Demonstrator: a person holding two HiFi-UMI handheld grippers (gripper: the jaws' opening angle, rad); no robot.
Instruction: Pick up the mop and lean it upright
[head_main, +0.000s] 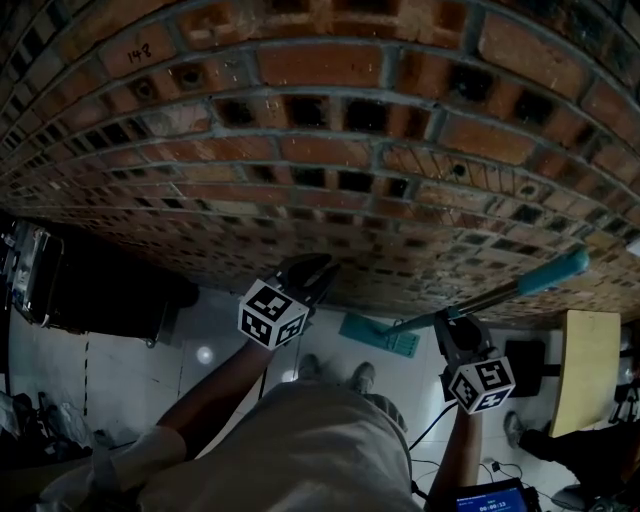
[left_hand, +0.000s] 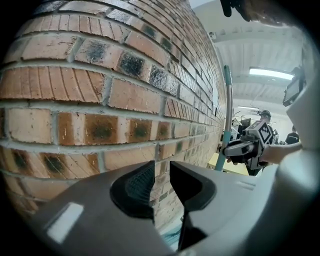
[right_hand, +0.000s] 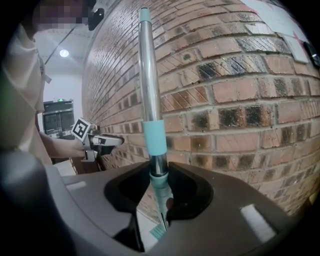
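Note:
The mop's metal handle (right_hand: 148, 75) with a teal sleeve stands nearly upright close to the brick wall (right_hand: 235, 100). My right gripper (right_hand: 159, 182) is shut on the handle just below the sleeve. In the head view the handle (head_main: 510, 290) slants up to a teal tip, and the teal mop head (head_main: 380, 335) lies flat on the floor by the wall's foot. The right gripper (head_main: 450, 330) grips it low on the shaft. My left gripper (left_hand: 161, 182) is open by a narrow gap with nothing in it, held up near the wall (head_main: 315, 275), well to the left of the mop (left_hand: 228, 115).
The brick wall (head_main: 330, 150) fills the view ahead. A dark cabinet (head_main: 100, 295) stands on the tiled floor at the left. A yellowish board (head_main: 587, 370) is at the right. The person's shoes (head_main: 335, 372) stand just behind the mop head.

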